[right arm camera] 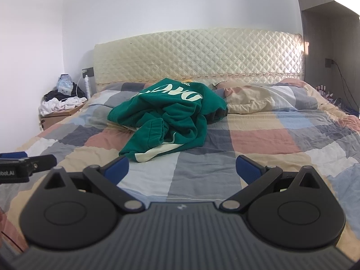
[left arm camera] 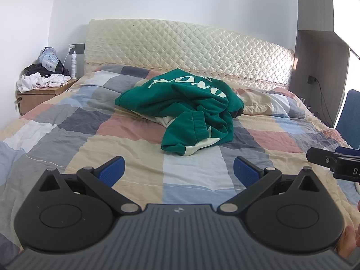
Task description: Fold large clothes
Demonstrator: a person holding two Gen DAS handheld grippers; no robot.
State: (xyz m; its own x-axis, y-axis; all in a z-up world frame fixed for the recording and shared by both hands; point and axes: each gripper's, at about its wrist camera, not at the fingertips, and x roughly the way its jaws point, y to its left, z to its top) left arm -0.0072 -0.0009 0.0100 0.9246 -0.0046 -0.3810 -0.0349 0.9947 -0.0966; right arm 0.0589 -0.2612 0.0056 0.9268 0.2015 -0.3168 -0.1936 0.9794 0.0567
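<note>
Bedroom setup, with a patchwork quilt [left arm camera: 139,132] in tan, grey, pink and blue squares covering the whole bed. Closest to the cameras, the left gripper [left arm camera: 178,170] and right gripper [right arm camera: 182,168] both hover low over the near end of the quilt, side by side, each with its 2 blue pads spread wide and nothing between them. Further up the bed, ahead of both and well apart from them, lies a green sweatshirt [left arm camera: 180,110] in a crumpled heap with cream lettering, 1 cuffed sleeve flopped toward the grippers. Behind it sits a cream quilted headboard [left arm camera: 191,45], and off to the left a nightstand [left arm camera: 38,94] piled with clothes.
</note>
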